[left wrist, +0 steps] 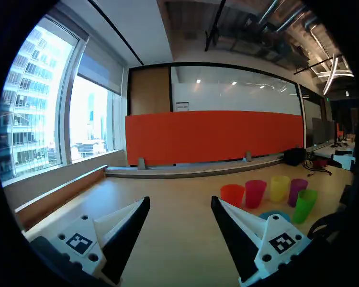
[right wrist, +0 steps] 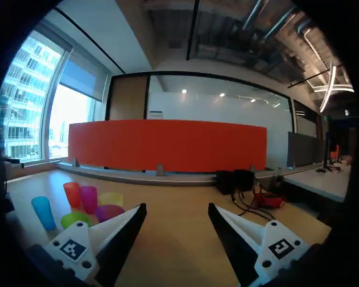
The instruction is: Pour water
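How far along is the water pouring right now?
Nothing looks done. The left hand-held gripper and right hand-held gripper are open, holding nothing. The coloured cups stand upright on the table; grasping one and pouring remain.

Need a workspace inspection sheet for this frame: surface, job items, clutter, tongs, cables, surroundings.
Surface: light wooden desk, bare in the foreground.
Job's things: red cup, pink cup, yellow cup, purple cup, green cup, blue cup; upright, clustered.
Clutter: black box at the far edge.
Grippers: left tongs open, empty; right tongs open, empty.
Cables: black cables and a red item beside the box.
Surroundings: orange divider, windows, glass wall.
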Action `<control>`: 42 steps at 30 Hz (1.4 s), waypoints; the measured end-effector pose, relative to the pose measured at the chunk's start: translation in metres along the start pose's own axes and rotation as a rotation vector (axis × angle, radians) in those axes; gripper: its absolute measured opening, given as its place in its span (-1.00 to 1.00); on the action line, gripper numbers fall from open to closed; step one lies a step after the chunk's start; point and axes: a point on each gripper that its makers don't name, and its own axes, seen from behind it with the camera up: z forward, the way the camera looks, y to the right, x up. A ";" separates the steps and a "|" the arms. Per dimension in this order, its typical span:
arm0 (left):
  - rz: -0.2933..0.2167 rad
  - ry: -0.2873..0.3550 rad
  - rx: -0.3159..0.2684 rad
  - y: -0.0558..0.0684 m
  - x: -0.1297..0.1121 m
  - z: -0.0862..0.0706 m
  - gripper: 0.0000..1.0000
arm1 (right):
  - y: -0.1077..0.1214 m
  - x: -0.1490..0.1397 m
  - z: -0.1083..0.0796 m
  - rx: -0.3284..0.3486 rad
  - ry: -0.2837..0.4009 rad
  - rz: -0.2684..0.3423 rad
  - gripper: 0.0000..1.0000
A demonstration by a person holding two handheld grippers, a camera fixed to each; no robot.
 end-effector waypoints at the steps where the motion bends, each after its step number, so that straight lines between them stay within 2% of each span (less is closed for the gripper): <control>1: 0.002 -0.004 -0.001 0.000 0.003 0.001 0.89 | -0.002 0.004 -0.001 0.003 0.000 0.000 1.00; 7: 0.006 0.007 -0.013 0.000 0.032 0.011 0.88 | -0.008 0.036 0.002 0.024 0.002 0.004 0.99; 14: 0.010 0.037 -0.031 0.003 0.077 0.020 0.88 | -0.008 0.074 0.012 0.041 0.010 -0.002 1.00; 26: 0.025 0.078 -0.029 -0.002 0.146 0.030 0.88 | -0.004 0.130 0.026 0.062 0.013 -0.002 0.99; 36: -0.001 0.076 -0.058 0.000 0.185 0.034 0.88 | -0.010 0.171 0.034 0.087 0.018 -0.007 1.00; 42: -0.009 0.067 -0.073 0.000 0.192 0.036 0.89 | -0.016 0.183 0.034 0.106 0.028 -0.002 0.99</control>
